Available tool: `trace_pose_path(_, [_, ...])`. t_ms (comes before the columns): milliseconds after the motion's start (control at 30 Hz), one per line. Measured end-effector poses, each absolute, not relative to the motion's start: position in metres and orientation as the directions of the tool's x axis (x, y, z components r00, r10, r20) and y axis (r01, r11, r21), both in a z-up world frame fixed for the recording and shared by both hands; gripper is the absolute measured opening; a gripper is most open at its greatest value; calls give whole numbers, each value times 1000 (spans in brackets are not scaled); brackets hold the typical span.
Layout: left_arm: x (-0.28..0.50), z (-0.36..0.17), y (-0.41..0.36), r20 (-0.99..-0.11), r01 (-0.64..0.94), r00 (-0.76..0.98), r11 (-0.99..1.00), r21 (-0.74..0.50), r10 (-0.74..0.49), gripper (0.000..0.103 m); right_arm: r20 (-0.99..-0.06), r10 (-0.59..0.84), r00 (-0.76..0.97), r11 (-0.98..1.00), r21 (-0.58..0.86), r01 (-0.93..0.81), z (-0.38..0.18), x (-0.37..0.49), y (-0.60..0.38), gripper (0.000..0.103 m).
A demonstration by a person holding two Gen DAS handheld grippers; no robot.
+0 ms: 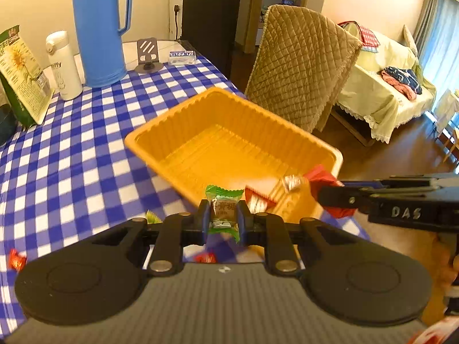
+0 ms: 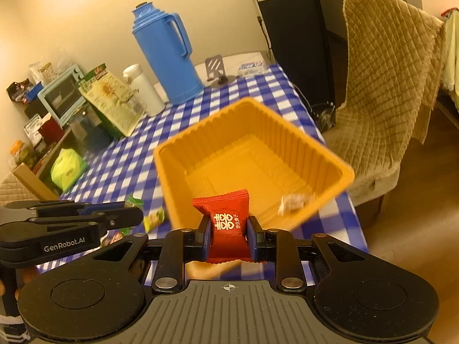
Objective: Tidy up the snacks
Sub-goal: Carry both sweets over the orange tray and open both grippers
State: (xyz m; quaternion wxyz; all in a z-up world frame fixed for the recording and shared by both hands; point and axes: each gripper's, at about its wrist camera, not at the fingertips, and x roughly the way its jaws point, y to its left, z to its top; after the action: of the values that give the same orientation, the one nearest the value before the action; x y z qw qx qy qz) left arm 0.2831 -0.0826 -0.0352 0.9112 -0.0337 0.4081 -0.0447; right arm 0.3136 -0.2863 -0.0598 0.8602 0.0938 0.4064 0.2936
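Snacks in transit: left tongs [image 1: 223,215] clamped on a green-wrapped candy [image 1: 223,210], right tongs [image 2: 228,233] clamped on a red-wrapped candy [image 2: 229,220], both near the orange tray's [image 2: 178,154] front rim. Tray rests on the blue-checked bench [image 1: 71,149]; a small wrapped candy [image 2: 292,204] lies inside.

From my left wrist feed I read "DAS" in pale handwritten letters on the side of the right gripper [image 1: 330,197], and "iffy" on the white flask [image 1: 63,66], its first letters hidden. On my right wrist feed the left gripper [image 2: 134,215] carries "GenRobot.AI" in white print. The red candy packet [image 2: 228,223] shows a white double-happiness sign with small characters beside it that I can't read, and the green candy packet [image 1: 223,212] bears blurred Chinese characters.
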Motion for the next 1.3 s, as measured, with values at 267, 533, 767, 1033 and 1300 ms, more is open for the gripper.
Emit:
trace_pose_path(267, [341,-36,-86,-738,13,665,990,-138,-112,18,-645,562,518,824,388,-413,-64,369,-278,26])
trace_pose_path(533, [383,-52,-85,-764,-17,641,994,-111,-75,18,-669,551,499,832,400,-384,-84,410,-271,26])
trace_pose_path(767, [404,-69,-84,-790,-34,609,993,-117,-72,18,-684,542,488,838,399,-372,-95,427,-268,26])
trace_pose_path(1033, [413,-79,-82,-807,-51,587,991,-127,-73,23,-695,535,480,843,400,-361,-102,437,-268,26])
trace_pose_path(1300, [414,-80,-79,-809,-58,585,991,-119,-63,30,-702,533,472,843,397,-362,-105,443,-264,26])
